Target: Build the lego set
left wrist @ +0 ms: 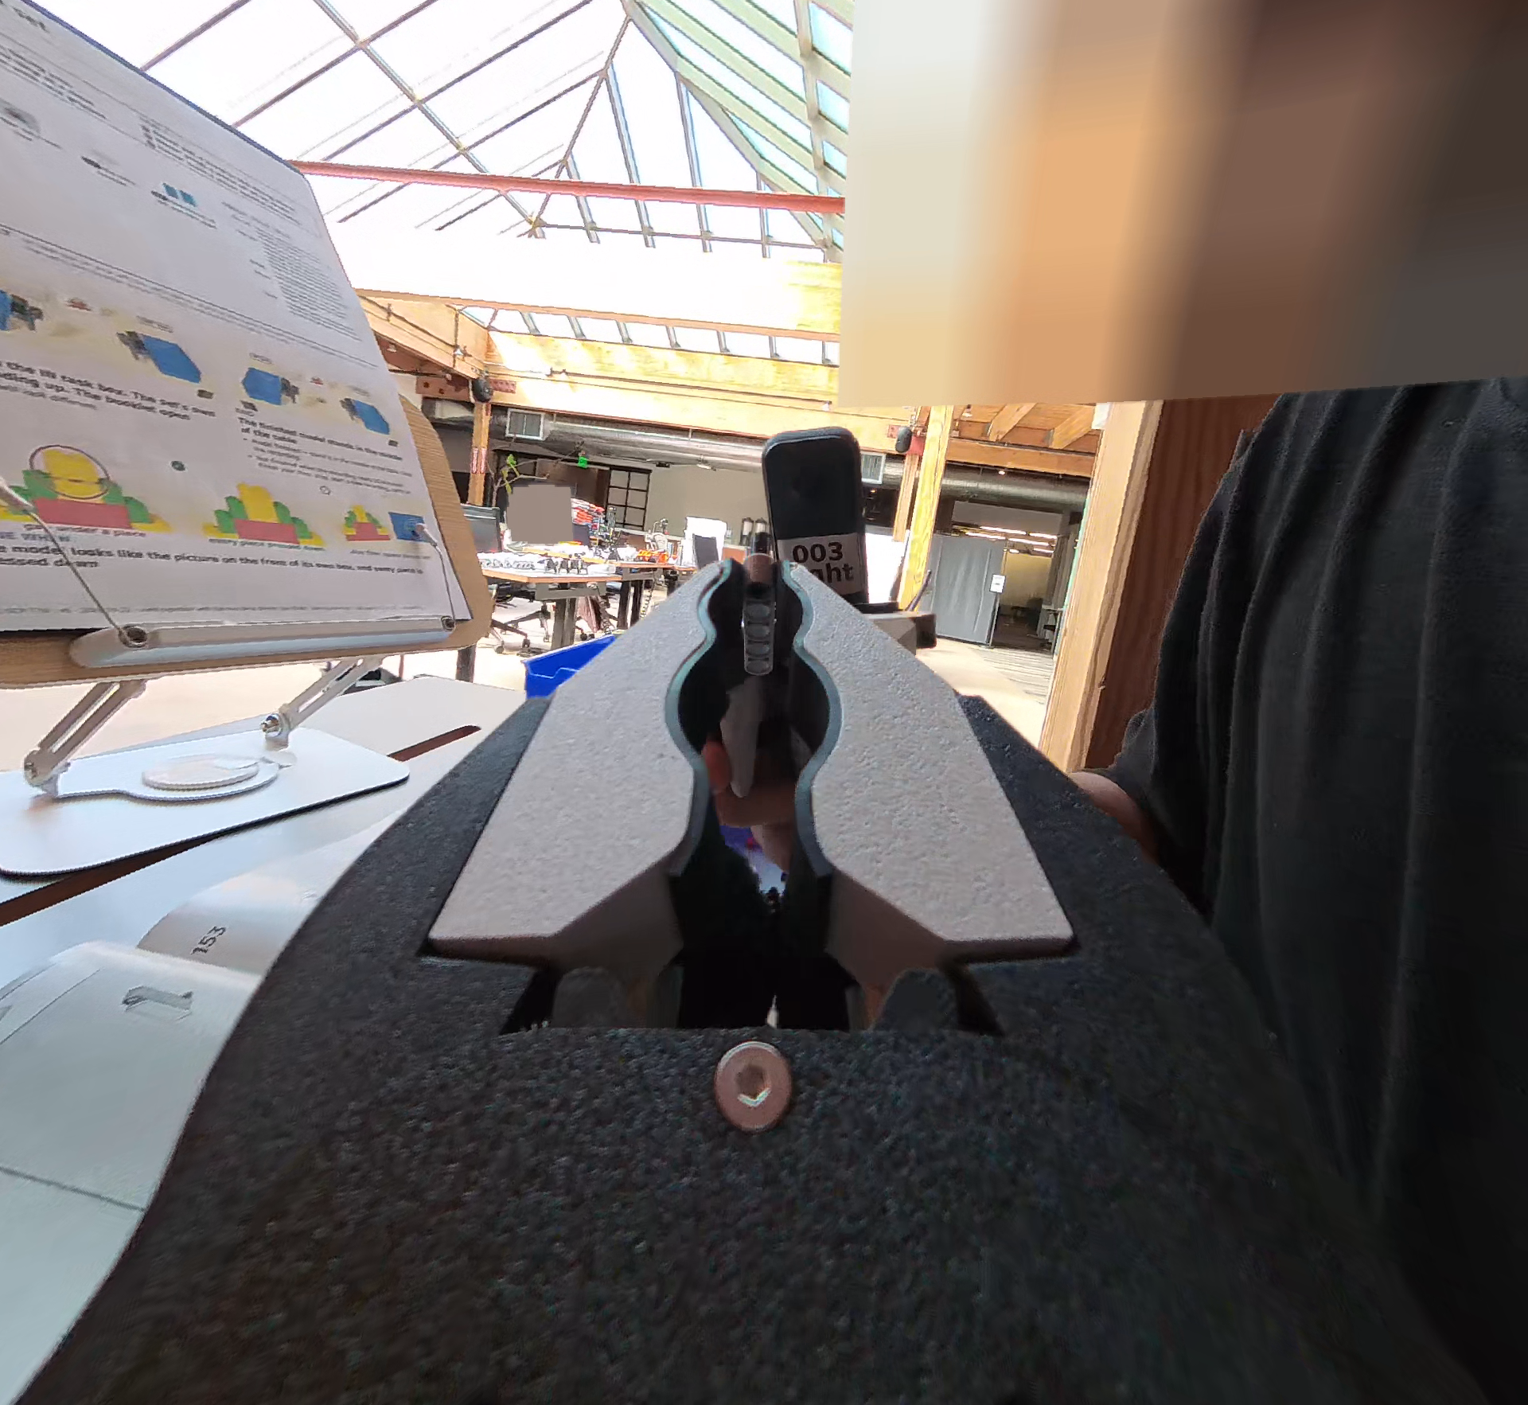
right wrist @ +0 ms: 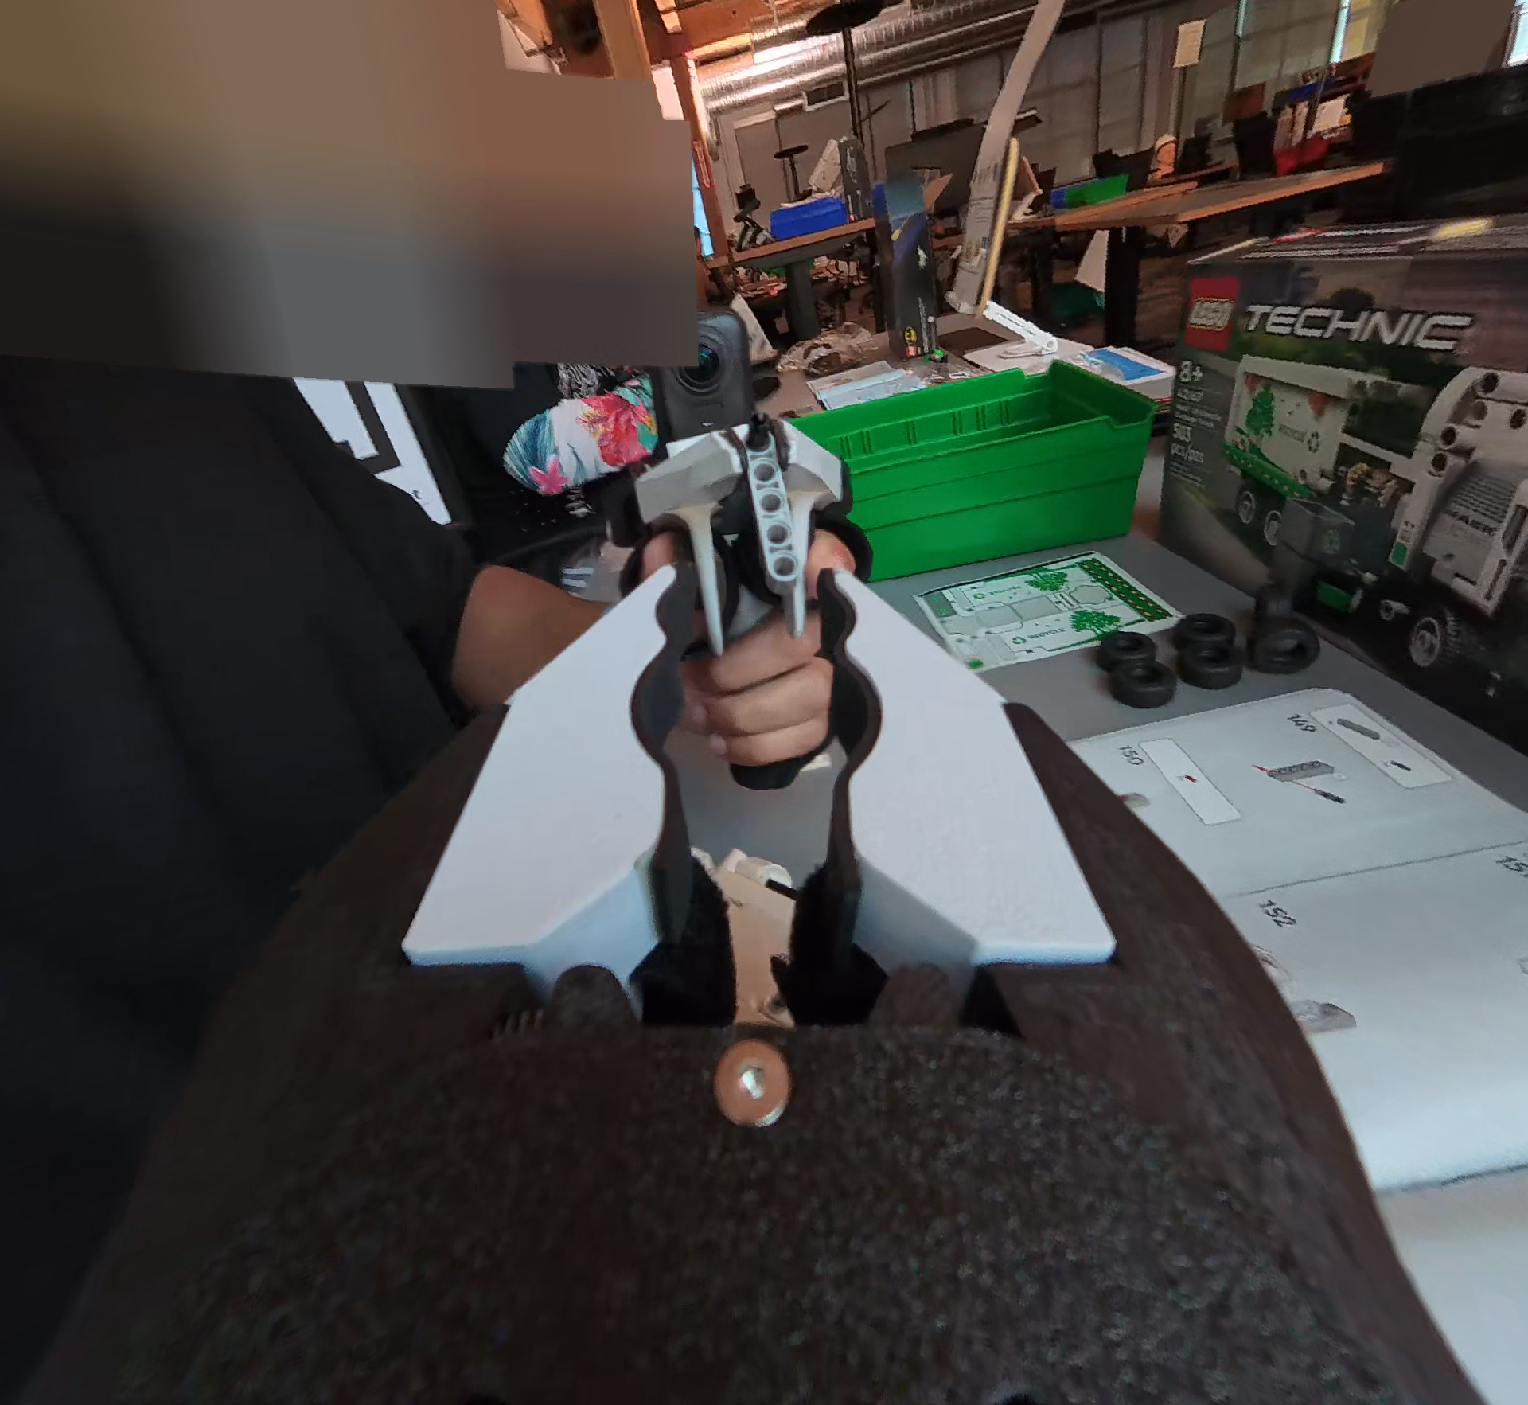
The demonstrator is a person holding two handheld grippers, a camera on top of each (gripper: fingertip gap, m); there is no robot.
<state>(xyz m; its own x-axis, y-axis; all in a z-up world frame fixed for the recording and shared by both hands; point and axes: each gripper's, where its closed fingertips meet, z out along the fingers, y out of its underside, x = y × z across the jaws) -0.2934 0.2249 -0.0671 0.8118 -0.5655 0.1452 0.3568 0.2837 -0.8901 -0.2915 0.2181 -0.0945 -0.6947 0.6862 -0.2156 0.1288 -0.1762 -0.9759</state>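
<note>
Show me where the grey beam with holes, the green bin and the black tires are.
grey beam with holes (right wrist: pixel 771 517): right wrist view, on its middle holes.
green bin (right wrist: pixel 992 505): right wrist view, on its front wall.
black tires (right wrist: pixel 1209 662): right wrist view, on a tire in the middle of the cluster.

So colours from my end: my left gripper (left wrist: pixel 756 604) has pale grey fingers on a speckled black body, clamped on a light grey holed beam (right wrist: pixel 771 517). There's a bright green bin (right wrist: pixel 992 472), black tyres (right wrist: pixel 1191 654), a white and green sticker sheet (right wrist: pixel 1046 604), and a floral pink and teal sleeve (right wrist: pixel 587 439).
</note>
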